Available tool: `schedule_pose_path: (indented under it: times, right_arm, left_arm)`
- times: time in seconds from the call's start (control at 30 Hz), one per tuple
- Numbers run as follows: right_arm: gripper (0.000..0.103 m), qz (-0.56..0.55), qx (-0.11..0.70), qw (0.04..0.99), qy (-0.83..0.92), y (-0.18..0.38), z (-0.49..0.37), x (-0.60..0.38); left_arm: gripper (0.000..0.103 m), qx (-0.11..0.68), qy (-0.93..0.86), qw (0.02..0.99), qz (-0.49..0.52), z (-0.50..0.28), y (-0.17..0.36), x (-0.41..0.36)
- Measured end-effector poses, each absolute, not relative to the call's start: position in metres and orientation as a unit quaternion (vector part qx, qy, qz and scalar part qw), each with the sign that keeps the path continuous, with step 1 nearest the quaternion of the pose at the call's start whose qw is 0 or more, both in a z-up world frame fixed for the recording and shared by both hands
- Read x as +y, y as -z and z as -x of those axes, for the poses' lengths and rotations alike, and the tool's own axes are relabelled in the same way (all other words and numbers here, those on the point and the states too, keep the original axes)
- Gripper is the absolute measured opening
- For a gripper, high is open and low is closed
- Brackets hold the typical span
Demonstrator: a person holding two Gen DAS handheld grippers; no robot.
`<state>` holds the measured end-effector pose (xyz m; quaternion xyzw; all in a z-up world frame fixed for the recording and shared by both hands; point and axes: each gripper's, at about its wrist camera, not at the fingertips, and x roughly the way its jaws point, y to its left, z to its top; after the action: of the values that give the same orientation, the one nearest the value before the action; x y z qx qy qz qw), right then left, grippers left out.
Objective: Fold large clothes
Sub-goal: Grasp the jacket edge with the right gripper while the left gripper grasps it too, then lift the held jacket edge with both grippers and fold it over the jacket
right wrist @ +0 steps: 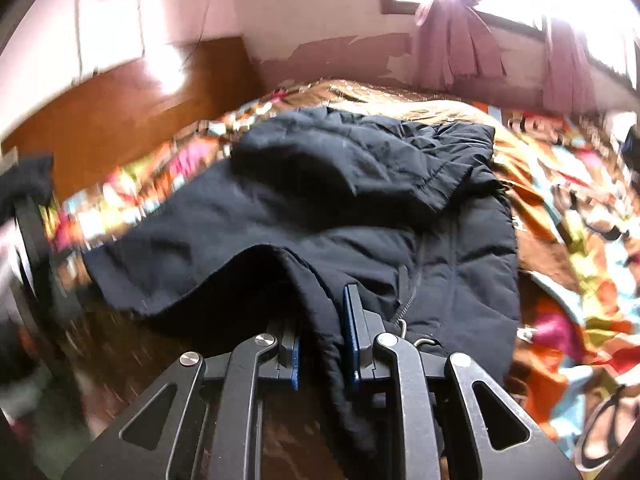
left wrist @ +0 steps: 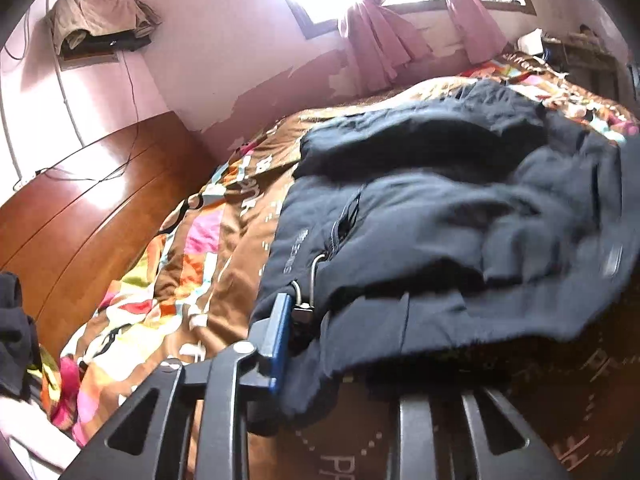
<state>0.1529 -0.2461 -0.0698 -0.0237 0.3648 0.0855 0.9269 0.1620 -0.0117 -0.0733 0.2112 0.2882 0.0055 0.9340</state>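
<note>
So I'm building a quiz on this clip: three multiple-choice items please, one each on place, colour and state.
1. Where does the jacket lie?
A on the patterned bedspread
B on a chair
C on the floor

2. What colour are the curtains?
A green
B pink
C white

3. What state is the right claw in?
A open, empty
B shut on the jacket's hem
C out of view

Answers:
A: the jacket spreads over the bedspread.
B: the curtains at the window are pink.
B: the right claw has dark fabric pinched between its blue pads.
</note>
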Motion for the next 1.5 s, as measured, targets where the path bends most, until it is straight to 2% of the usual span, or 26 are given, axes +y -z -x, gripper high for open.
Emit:
schedule_pose_path:
  times: [0.03,0.07,0.13,0.23,0.3,0.33,0.37,0.47,0.7,1.1,1.3,1.5]
  right_arm:
    - [0.026,0.045,0.372,0.924,-0.081,0.078,-0.149,-0.242]
    - [0.037,0.067,0.382,0.919,-0.071,0.088,-0.145,-0.239]
    - [0.05,0.104,0.408,0.906,-0.048,0.112,-0.142,-0.233]
    - [0.05,0.122,0.427,0.896,-0.029,0.134,-0.143,-0.233]
    - [0.048,0.111,0.417,0.902,-0.021,0.132,-0.141,-0.237]
    - [0.031,0.107,0.41,0.906,-0.01,0.127,-0.141,-0.24]
    - [0.019,0.103,0.405,0.908,-0.007,0.124,-0.139,-0.24]
    - [0.009,0.089,0.373,0.924,0.009,0.103,-0.132,-0.246]
    - [0.007,0.046,0.274,0.96,0.034,0.048,-0.083,-0.263]
    - [0.006,0.012,0.173,0.985,-0.001,-0.041,0.028,-0.259]
    - [0.006,0.029,0.171,0.985,-0.002,-0.049,0.014,-0.25]
    - [0.006,0.025,0.192,0.981,0.013,-0.052,-0.039,-0.257]
  left_arm:
    - [0.021,0.286,-0.004,0.934,-0.213,-0.164,0.067,-0.015]
    - [0.021,0.284,-0.003,0.934,-0.215,-0.166,0.063,-0.018]
    - [0.02,0.277,-0.005,0.935,-0.221,-0.17,0.053,-0.025]
    - [0.017,0.269,-0.01,0.937,-0.223,-0.169,0.042,-0.034]
    - [0.017,0.264,-0.012,0.94,-0.215,-0.168,0.033,-0.036]
    - [0.016,0.262,-0.01,0.941,-0.212,-0.168,0.03,-0.036]
    - [0.016,0.259,-0.01,0.943,-0.21,-0.165,0.029,-0.038]
    - [0.015,0.244,-0.015,0.947,-0.21,-0.153,0.022,-0.041]
    - [0.015,0.226,-0.01,0.954,-0.196,-0.109,-0.003,-0.032]
    - [0.015,0.209,0.01,0.962,-0.174,-0.01,-0.078,-0.003]
    - [0.015,0.232,0.021,0.957,-0.171,-0.033,-0.079,0.005]
    - [0.015,0.223,0.027,0.958,-0.179,-0.078,-0.078,-0.008]
